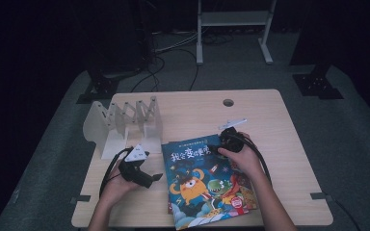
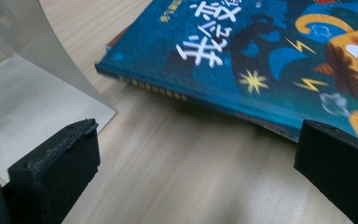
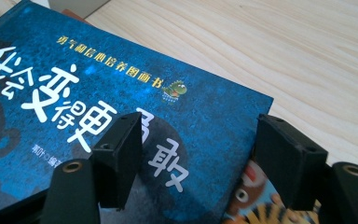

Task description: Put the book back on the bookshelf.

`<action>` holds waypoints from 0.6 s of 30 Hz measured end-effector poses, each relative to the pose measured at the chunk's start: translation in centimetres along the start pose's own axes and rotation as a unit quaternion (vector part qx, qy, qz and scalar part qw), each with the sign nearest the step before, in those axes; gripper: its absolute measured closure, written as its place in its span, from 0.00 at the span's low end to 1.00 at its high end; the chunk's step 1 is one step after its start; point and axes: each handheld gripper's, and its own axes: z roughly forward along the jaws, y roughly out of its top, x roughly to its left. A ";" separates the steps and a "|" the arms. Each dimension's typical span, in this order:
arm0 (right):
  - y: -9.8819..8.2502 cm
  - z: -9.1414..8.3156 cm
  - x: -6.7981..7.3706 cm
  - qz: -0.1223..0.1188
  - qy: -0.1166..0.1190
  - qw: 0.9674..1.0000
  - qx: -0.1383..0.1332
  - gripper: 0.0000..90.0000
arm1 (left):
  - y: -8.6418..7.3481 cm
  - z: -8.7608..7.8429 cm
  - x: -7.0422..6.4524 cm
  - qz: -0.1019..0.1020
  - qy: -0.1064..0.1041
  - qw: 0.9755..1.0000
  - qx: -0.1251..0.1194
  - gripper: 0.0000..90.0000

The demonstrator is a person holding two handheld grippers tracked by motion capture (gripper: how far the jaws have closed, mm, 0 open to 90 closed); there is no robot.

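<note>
The blue picture book (image 1: 200, 175) is straddled at its far right corner by the spread right gripper (image 1: 215, 150), nearer than the open left gripper (image 1: 158, 177).

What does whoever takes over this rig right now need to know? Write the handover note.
Left gripper: open, low over the table at the spine edge of the blue picture book, gripping nothing.
Right gripper: open, over the top right corner of the blue book, jaws astride that corner, not closed on it.
Things: the blue book lies flat on top of another picture book, both near the front of the table. The white accordion book rack stands empty to the left.
Done: no book lifted.
Left: probably grip the blue book and stand it in the rack, then the other.
</note>
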 end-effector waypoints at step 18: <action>1.7 2.0 2.3 -0.020 0.032 0.999 0.003 0.35 | 1.0 1.1 1.3 -0.014 -0.015 1.000 -0.003 0.00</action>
